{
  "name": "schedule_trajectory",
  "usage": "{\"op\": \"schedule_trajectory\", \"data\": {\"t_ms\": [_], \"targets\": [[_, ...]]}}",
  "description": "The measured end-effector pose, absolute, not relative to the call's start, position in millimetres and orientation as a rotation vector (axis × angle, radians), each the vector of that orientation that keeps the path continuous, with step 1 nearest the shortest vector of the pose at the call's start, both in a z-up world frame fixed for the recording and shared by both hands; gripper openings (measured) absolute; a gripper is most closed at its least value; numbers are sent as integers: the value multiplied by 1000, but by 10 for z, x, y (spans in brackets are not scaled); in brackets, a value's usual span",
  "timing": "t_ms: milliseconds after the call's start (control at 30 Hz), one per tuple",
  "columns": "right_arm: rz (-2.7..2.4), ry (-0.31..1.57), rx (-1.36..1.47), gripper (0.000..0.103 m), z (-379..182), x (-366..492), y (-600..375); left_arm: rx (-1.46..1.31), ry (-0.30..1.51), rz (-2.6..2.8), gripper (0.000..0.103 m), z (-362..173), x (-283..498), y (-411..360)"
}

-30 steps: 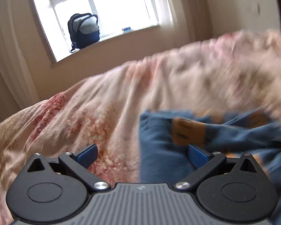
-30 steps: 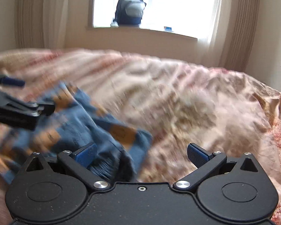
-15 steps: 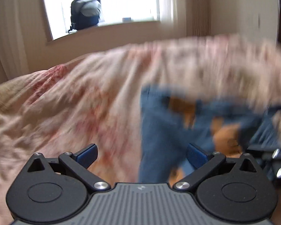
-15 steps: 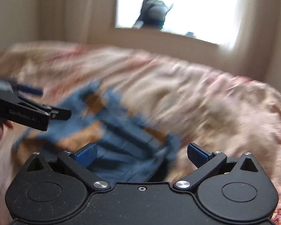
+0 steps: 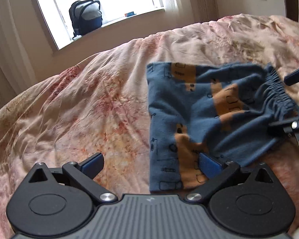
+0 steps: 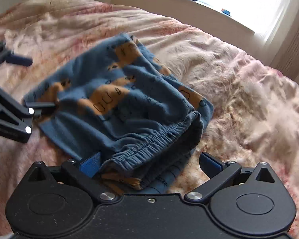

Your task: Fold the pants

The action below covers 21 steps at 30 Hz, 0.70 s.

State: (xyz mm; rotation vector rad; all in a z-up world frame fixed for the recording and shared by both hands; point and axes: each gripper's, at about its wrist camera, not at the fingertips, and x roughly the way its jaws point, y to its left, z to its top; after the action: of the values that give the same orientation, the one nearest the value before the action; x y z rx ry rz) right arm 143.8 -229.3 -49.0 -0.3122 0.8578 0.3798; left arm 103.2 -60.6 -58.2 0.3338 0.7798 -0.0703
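Blue pants [image 5: 207,119] lie loosely folded on the bed [image 5: 89,103], and with the left gripper [image 5: 149,162] and right gripper [image 6: 149,162] both spread wide and empty beside them, the bunched waistband [image 6: 155,139] may spring open.

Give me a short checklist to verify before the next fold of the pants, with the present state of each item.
1. Both tongs open and free of cloth: ok. The left tongs and right tongs stand wide open, gripping nothing.
2. Pants resting on the bedspread: ok.
3. Pants lying flat: not ok. The upper layer is rumpled and bulges near the waistband.
4. Edges lined up: not ok. A lower layer sticks out beyond the waistband in the right wrist view.
5. Waistband within reach of the right tongs: ok, it lies between the fingers.
6. Far edge of the pants smooth: cannot tell, blurred.
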Motion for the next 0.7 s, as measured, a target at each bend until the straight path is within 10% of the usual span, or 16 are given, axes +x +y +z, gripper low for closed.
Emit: {"op": "schedule_trajectory", "data": {"t_ms": [700], "targets": [[142,677,-158,102,-617,2181,-2690,0,851,-140,103,-705,1382,-250]]}}
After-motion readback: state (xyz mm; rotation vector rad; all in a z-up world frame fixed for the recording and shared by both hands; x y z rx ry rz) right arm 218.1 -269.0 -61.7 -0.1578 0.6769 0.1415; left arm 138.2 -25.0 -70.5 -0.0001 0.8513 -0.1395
